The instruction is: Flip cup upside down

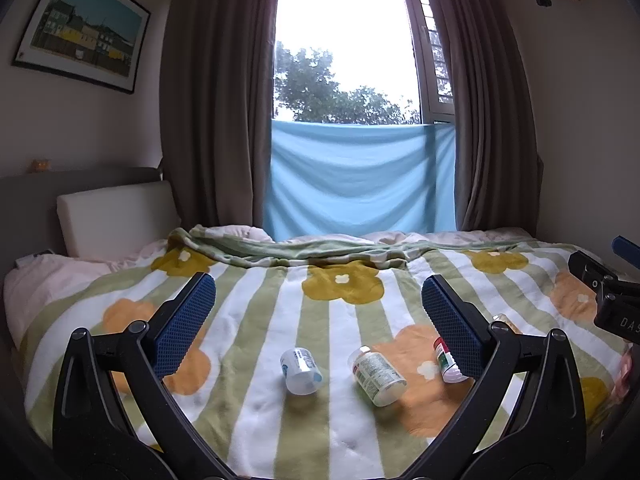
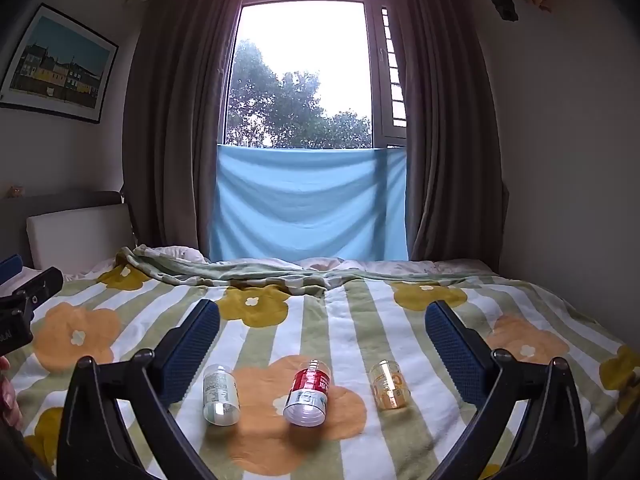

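The left gripper (image 1: 318, 312) has its jaws spread wide and holds nothing; its blue pads (image 1: 188, 320) hang above the blanket (image 1: 256, 320). The right gripper (image 2: 322, 340) is likewise wide open and empty. Between the left jaws, a clear cup with blue print (image 1: 301, 371) lies on its side, and just beside it a cup with a green and white label (image 1: 376, 376). In the right wrist view, 3 cups lie on their sides in a row: that green and white one (image 2: 220, 399), a red one (image 2: 308, 394) and a yellow one (image 2: 390, 385), apart from each other. Behind the bed hang a blue cloth (image 2: 308, 204) and brown curtains (image 2: 172, 120).
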